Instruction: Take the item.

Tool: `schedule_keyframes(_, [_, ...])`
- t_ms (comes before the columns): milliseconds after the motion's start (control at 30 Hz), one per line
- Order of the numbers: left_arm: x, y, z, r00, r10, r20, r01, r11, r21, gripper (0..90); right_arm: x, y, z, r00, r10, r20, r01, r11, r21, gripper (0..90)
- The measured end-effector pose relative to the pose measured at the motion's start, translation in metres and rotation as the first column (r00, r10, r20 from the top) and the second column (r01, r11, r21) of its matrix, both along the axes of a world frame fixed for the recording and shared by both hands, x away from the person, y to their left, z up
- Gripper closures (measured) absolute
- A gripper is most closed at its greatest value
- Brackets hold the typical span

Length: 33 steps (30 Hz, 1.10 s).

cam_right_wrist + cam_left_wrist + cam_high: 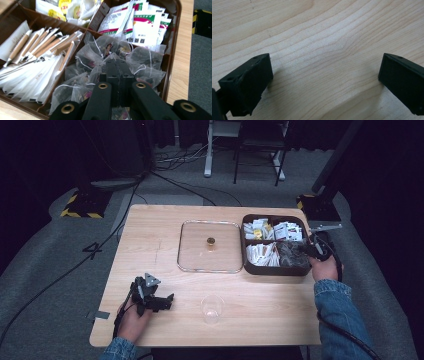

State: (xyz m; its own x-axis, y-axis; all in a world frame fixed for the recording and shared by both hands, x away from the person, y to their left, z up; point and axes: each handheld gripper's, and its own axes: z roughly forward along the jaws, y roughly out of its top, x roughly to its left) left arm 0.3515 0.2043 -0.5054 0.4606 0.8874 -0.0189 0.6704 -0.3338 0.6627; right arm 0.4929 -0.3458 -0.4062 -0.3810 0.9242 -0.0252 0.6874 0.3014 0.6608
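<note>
A pale wooden table (150, 245) with a visible grain is seen from above. A square clear glass lid (210, 246) with rounded corners lies flat at the centre, a small brass-coloured knob (211, 241) on its middle. Just to its right, touching or nearly so, stands a dark brown rounded box (250, 267) divided into four compartments. White and yellow packets (258, 228) are held in the far-left compartment, white sachets with green and red print (143, 23) in the far-right one, slim paper stick packets (37, 46) with brown bands in the near-left one, and translucent mesh tea bags (92, 53) with white strings in the near-right one. A clear plastic cup (212, 308) stands upright near the table's near edge, well apart from the box.

The right gripper (117, 65) is lowered into the tea-bag compartment; its black jaws are pressed together, and whether a bag is pinched between them cannot be told. The left gripper (324, 75) is held at the near left, close over bare wood, with its ribbed black jaws wide apart and nothing between them.
</note>
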Motion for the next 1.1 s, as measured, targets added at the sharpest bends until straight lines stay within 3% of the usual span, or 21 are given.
schedule_keyframes(400, [0.0,0.0,0.0,1.0,0.0,0.0,0.0,1.0,0.0,0.0,-0.013,-0.003,0.026,0.9968,0.034,0.072,-0.039,0.9964,0.075,89.9])
schedule_keyframes(633, [0.0,0.0,0.0,1.0,0.0,0.0,0.0,1.0,0.0,0.0,-0.025,0.003,0.042,0.9912,0.081,0.104,-0.093,0.9888,0.117,90.0])
schedule_keyframes(900, [0.0,0.0,0.0,1.0,0.0,0.0,0.0,1.0,0.0,0.0,-0.04,0.015,0.056,0.9795,0.142,0.142,-0.163,0.9763,0.143,90.0])
schedule_keyframes(1100, [0.0,0.0,0.0,1.0,0.0,-0.001,0.0,1.0,-0.001,0.0,-0.053,0.033,0.067,0.9632,0.213,0.164,-0.239,0.9587,0.155,90.0])
